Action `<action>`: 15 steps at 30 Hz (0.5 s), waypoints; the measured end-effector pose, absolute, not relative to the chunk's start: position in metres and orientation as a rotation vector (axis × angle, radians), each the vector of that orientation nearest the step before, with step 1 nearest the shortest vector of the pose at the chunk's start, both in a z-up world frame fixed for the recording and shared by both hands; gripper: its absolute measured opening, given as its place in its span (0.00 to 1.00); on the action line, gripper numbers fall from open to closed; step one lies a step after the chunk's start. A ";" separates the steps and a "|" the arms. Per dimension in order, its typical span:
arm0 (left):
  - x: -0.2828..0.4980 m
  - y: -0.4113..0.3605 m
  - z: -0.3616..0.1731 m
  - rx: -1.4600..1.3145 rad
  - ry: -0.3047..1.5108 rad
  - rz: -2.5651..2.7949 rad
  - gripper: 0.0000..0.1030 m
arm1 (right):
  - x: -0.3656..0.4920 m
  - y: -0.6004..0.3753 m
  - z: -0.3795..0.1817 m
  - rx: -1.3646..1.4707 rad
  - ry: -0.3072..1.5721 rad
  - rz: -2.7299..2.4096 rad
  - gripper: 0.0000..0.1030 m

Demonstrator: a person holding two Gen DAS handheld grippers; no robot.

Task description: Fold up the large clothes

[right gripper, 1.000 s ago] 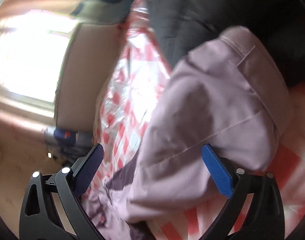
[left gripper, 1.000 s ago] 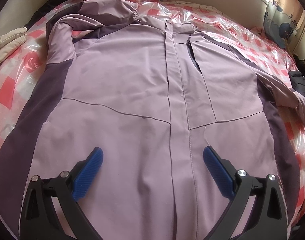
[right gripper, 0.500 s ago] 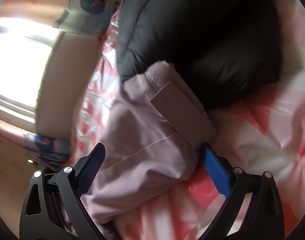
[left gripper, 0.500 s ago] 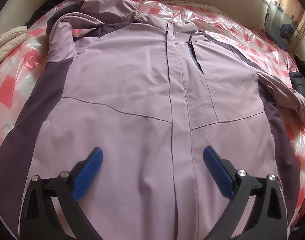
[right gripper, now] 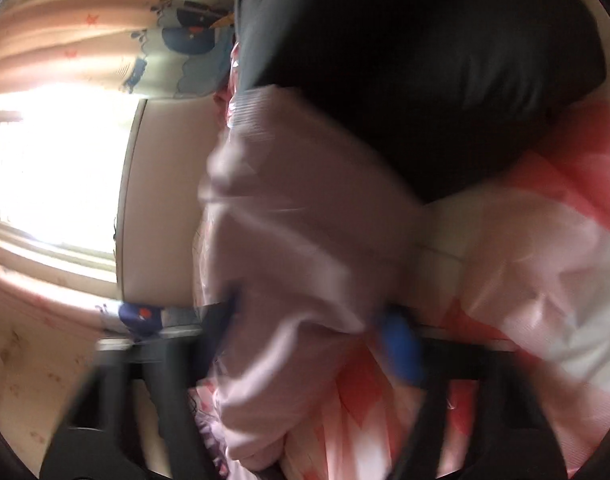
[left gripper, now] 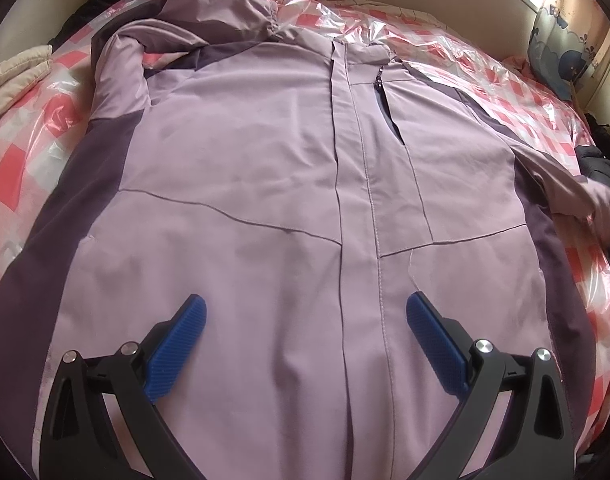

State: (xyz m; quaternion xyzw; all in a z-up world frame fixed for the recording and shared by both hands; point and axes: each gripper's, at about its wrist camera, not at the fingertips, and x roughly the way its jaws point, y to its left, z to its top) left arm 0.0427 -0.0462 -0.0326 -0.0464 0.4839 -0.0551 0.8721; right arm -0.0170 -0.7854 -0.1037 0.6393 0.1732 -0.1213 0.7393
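Jacket (left gripper: pixel 265 200): lilac with darker purple side panels, lying front-up and flat on the bed (left gripper: pixel 21 152), hood (left gripper: pixel 225 12) at the far end, hem nearest the left camera. Centre placket runs straight up the middle; the chest pocket zip beside it is partly open. Bed has a red-and-white check cover under clear plastic sheet.

Left gripper (left gripper: pixel 305 320): over the lower front of the jacket, jaws wide open, blue pads (left gripper: pixel 177 348) either side of the placket, nothing between them but flat fabric below. Can't tell if the tips touch the cloth.

Left sleeve folded up beside the hood on the far left. Right sleeve (right gripper: pixel 305 240) trails off the right edge of the body toward the bed's side, cuff end bunched up next to a black garment (right gripper: pixel 445 80).

Right gripper (right gripper: pixel 309 320): view is heavily motion-blurred. Jaws have just been closing, with the lilac sleeve between them; the blue pads (right gripper: pixel 401 348) now sit tight against the bunched fabric, so it reads as gripping the sleeve near its cuff. Sleeve fabric humps up ahead of the jaws, against the black garment. Headboard (right gripper: pixel 165 200), bright window and curtain are to the left in that view.

Beige quilted item (left gripper: pixel 13 76) at the bed's left edge, clear of the jacket.
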 end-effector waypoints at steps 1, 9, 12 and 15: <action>0.043 -0.046 -0.034 -0.101 1.022 -0.122 0.93 | -0.015 -0.784 -0.102 1.401 0.365 -0.258 0.18; 0.037 -0.034 -0.014 -0.212 0.932 -0.143 0.93 | 0.042 -0.752 0.064 0.887 0.267 -0.105 0.09; 0.034 -0.030 0.000 -0.227 0.856 -0.099 0.93 | 0.069 -0.743 0.146 0.763 0.177 -0.006 0.05; 0.033 -0.029 0.011 -0.249 0.822 -0.087 0.93 | 0.095 -0.739 0.200 0.659 0.108 0.035 0.01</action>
